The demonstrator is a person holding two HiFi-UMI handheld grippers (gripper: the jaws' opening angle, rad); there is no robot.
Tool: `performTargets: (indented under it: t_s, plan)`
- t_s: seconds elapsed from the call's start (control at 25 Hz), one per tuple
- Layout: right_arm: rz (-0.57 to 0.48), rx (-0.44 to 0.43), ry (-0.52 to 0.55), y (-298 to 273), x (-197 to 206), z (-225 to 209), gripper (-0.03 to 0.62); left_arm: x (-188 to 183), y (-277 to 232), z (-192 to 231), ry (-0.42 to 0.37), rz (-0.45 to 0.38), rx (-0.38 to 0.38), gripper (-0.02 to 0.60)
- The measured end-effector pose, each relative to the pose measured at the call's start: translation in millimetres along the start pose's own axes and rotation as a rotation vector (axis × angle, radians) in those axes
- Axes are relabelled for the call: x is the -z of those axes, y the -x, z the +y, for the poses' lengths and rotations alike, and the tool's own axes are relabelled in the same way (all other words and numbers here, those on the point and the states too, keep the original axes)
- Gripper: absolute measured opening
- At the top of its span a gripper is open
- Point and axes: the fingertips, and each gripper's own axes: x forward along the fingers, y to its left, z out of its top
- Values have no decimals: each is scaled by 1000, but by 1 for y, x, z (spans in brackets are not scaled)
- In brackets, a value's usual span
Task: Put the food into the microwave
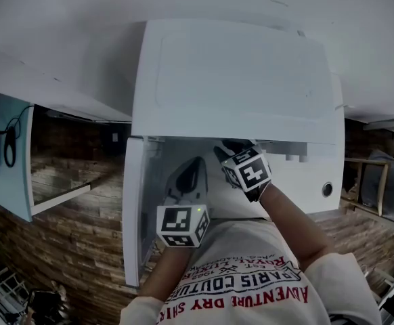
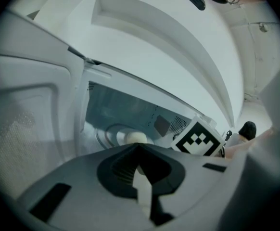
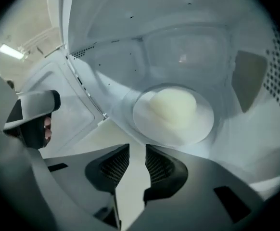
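Food [image 3: 173, 105], a pale round lump, sits on a white plate [image 3: 200, 131] on the floor of the microwave [image 1: 237, 80]. So the food looks to be in its place already.

The right tool [image 3: 136, 150] is at the mouth of the microwave and points down into it. Its jaws stand apart with a clear gap, and nothing is between them. The plate lies just ahead of this tool and a bit to its right, deeper inside. The tool does not touch it. The lump is round, so it has no long side to line up with.

The left tool [image 2: 141, 153] hangs lower down, in front of the opening. Its jaws are nearly together, with only a thin slit, and it holds nothing.

The door [image 1: 133, 208] stands wide open on the left side, and the left tool is the nearer one to it. I think the right tool must come out first. Then the left tool could push the door shut.
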Motion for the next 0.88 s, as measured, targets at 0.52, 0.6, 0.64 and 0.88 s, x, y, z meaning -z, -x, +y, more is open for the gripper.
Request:
performTargets:
  t_s: [0.52,0.6,0.64,0.88]
  plan:
    - [-106,41,-43,28,-14,3,18,5,6,0,-20,6,3,3]
    - [-135,-1,-34,39,-19,15,12,3,8,-1,-26,1,4,3]
    - [-153,-20,-25,46,-21,21,12,0,10,-3,-33,-3,6,3]
    - [-314,-3,48,95,-40,47,12,-19,24,-14,-110,-46,11,3]
